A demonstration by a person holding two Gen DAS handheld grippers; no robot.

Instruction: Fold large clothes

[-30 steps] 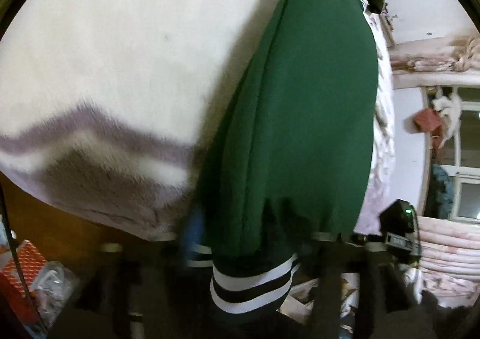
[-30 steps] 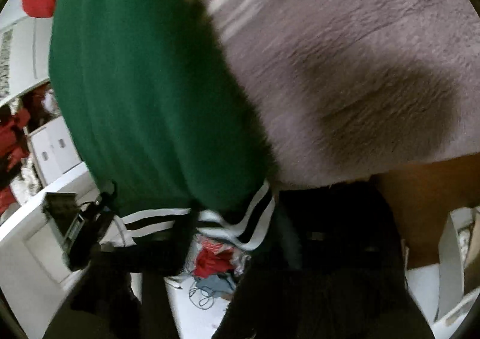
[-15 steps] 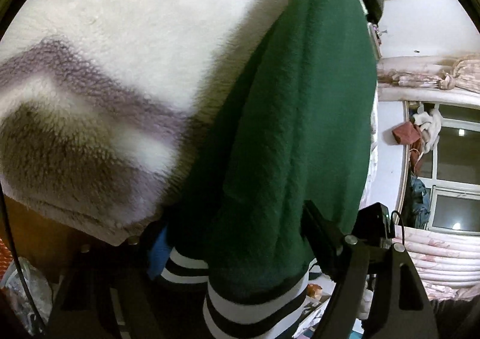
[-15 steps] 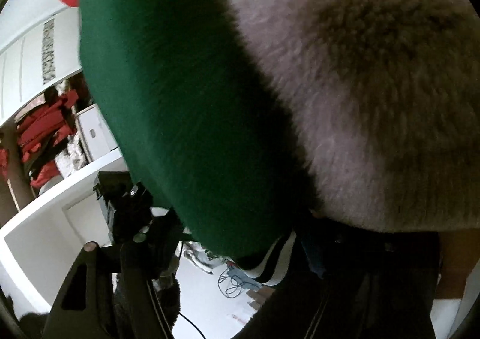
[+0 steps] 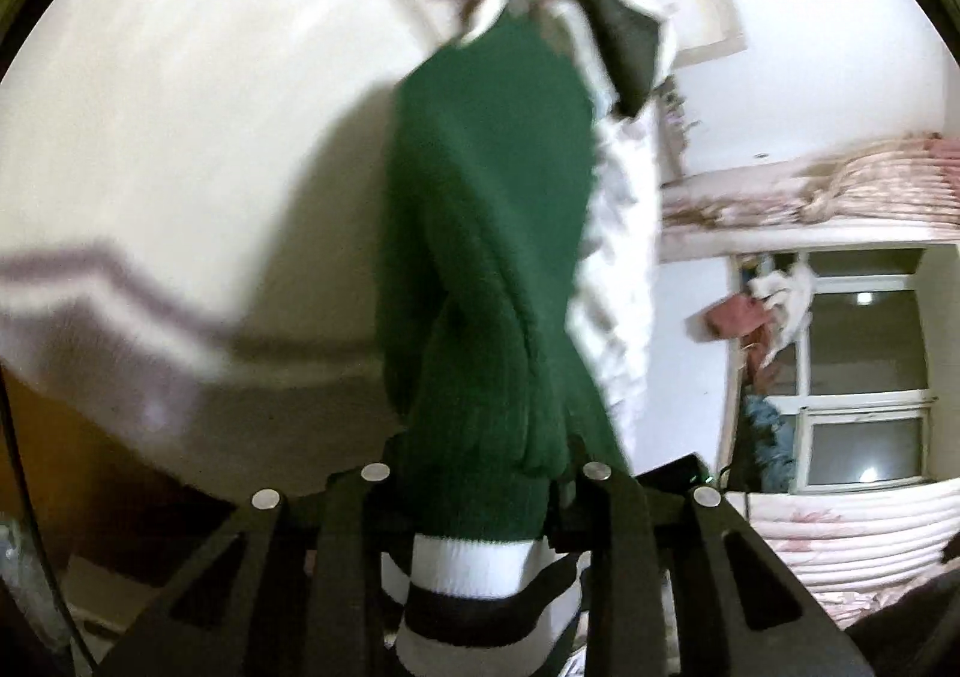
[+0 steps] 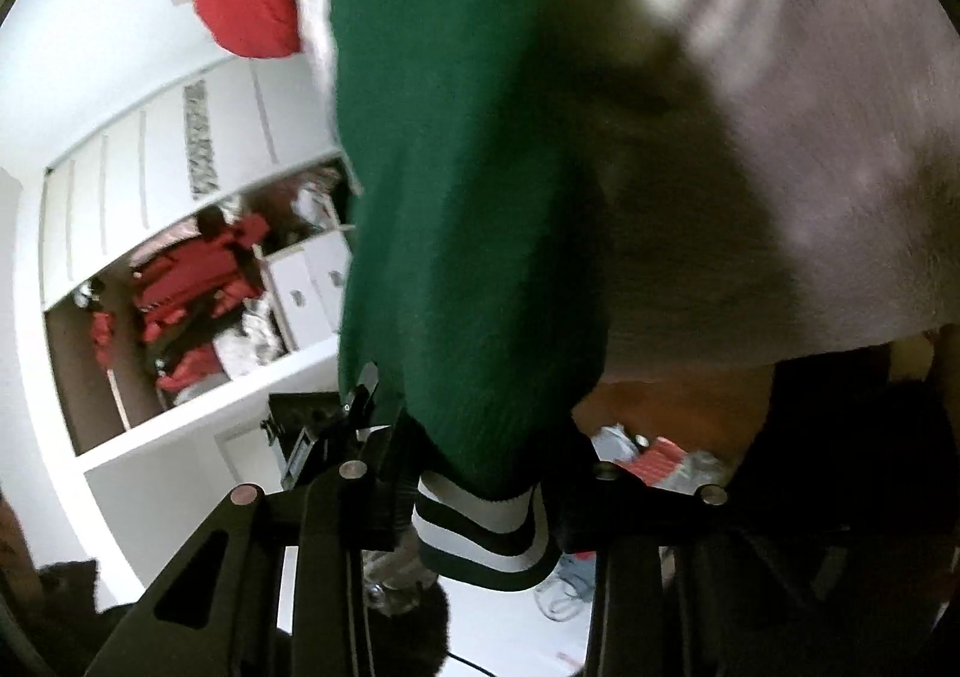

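We grip the green sweater by its striped hem, both grippers clenched, its length running toward twelve o'clock.

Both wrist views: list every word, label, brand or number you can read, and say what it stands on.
None can be read.
Green knit garment with black-and-white striped cuff: no print or tag shows.
Cream and grey fleece blanket: only stripes, blurred.
White wardrobe door's dark patterned strip: too small and blurred to tell whether it holds text.
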